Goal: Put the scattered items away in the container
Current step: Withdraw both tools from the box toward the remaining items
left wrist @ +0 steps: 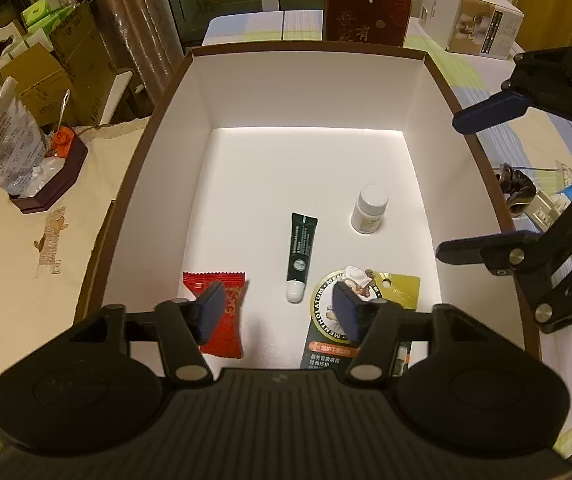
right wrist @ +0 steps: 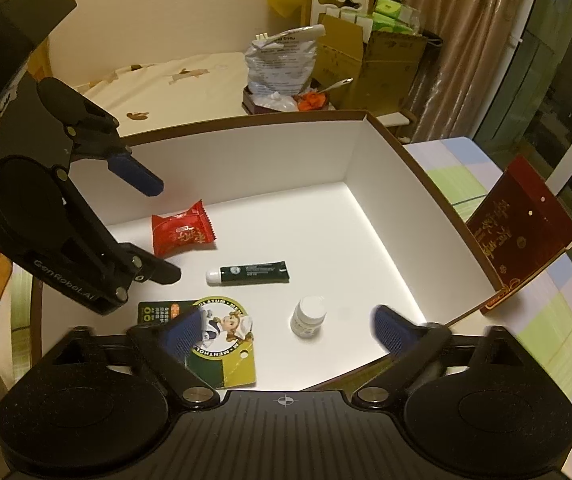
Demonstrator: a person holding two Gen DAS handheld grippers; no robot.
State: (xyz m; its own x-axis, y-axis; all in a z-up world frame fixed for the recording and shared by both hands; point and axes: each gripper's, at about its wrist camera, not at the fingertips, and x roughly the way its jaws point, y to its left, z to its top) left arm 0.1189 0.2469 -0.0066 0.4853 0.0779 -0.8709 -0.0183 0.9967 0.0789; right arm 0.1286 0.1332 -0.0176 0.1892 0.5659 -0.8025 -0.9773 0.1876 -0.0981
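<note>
A white container with a brown rim (left wrist: 306,46) (right wrist: 246,160) fills both views. On its floor lie a red snack packet (left wrist: 230,336) (right wrist: 182,232), a dark green tube with a white cap (left wrist: 301,252) (right wrist: 252,273), a small white bottle (left wrist: 370,210) (right wrist: 308,316) and a green-and-gold Mentholatum card pack (left wrist: 400,290) (right wrist: 226,344). My left gripper (left wrist: 278,294) (right wrist: 164,232) hangs open above the packet and the card pack, holding nothing. My right gripper (right wrist: 286,316) (left wrist: 452,186) stands wide open over the bottle's side of the box, also holding nothing.
A dark red box (left wrist: 368,10) (right wrist: 522,236) leans against the container's far side, beside a white carton (left wrist: 472,16). A foil bag in a dark tray (left wrist: 10,148) (right wrist: 280,64) sits on the cream cloth. Cardboard boxes (right wrist: 382,60) stand behind it, and small clutter (left wrist: 516,188) lies right of the container.
</note>
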